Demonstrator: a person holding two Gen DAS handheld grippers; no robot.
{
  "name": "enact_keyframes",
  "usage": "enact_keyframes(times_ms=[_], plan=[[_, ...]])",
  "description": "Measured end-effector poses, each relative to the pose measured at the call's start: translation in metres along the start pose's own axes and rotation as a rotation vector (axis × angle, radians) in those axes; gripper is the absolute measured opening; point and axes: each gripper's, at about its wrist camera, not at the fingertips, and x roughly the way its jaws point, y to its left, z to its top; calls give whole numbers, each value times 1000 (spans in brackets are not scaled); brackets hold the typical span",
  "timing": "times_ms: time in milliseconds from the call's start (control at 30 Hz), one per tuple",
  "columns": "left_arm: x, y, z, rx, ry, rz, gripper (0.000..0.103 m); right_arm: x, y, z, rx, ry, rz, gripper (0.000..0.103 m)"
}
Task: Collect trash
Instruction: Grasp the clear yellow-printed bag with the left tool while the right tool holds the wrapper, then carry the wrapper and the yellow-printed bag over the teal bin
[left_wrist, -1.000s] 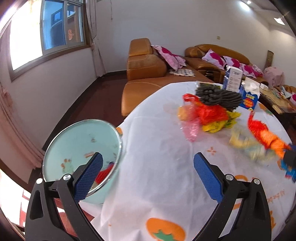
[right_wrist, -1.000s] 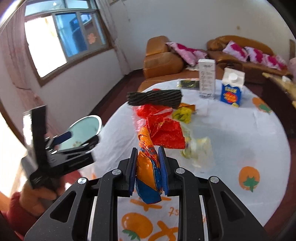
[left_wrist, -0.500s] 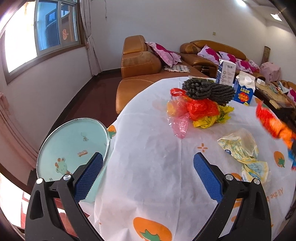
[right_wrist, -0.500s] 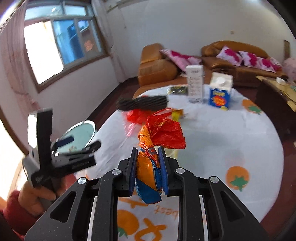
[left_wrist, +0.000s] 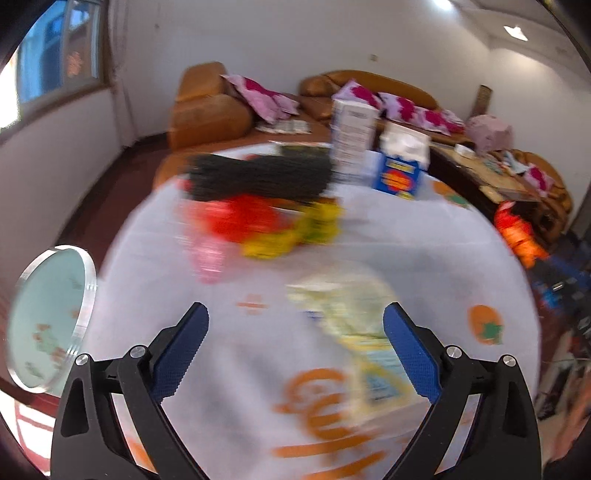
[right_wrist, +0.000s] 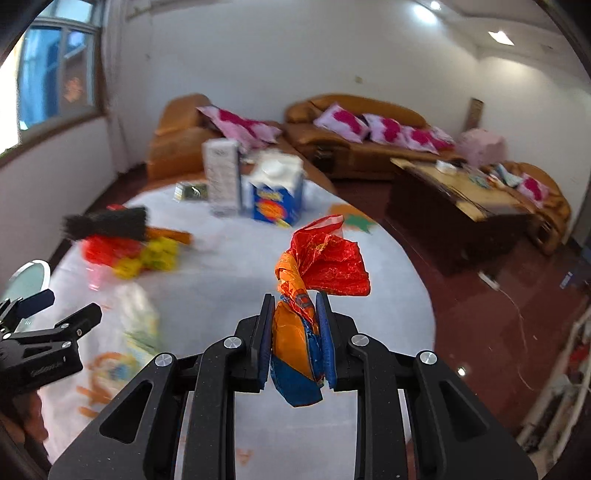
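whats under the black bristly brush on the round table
The black bristly brush lies atop a pile of crumpled red plastic bag and yellow wrapper. Anything deeper in the pile is covered and motion-blurred.

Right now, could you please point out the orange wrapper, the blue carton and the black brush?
orange wrapper (right_wrist: 295, 328): right wrist view, on its pinched middle.
blue carton (right_wrist: 275, 206): right wrist view, on its printed front.
black brush (right_wrist: 107, 227): right wrist view, on its bristles.

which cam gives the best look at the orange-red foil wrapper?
Right wrist: the crumpled orange-red foil wrapper sits sharp and central, pinched in the right gripper. Left wrist shows it only as a small blurred patch at the right edge.
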Motion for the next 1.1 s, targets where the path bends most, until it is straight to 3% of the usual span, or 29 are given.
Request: enact_keyframes(times_ms=[133, 300, 333, 467, 867, 1100], plan=[[13, -30, -5, 39, 23, -21, 93, 16, -10, -10, 34, 42, -24, 24], [35, -36, -15, 36, 90, -40, 64, 20, -9, -11, 37, 52, -18, 24], [38, -34, -17, 36, 99, -40, 54, 18, -7, -11, 34, 49, -18, 24], [41, -20, -21, 17, 114, -67, 38, 14, 0, -11, 26, 47, -10, 23], [-16, 29, -8, 19, -44, 4, 37, 0, 39, -3, -25, 11, 11, 23], [-47, 75, -9, -35, -97, 75, 37, -10, 82, 2, -90, -5, 69, 24]])
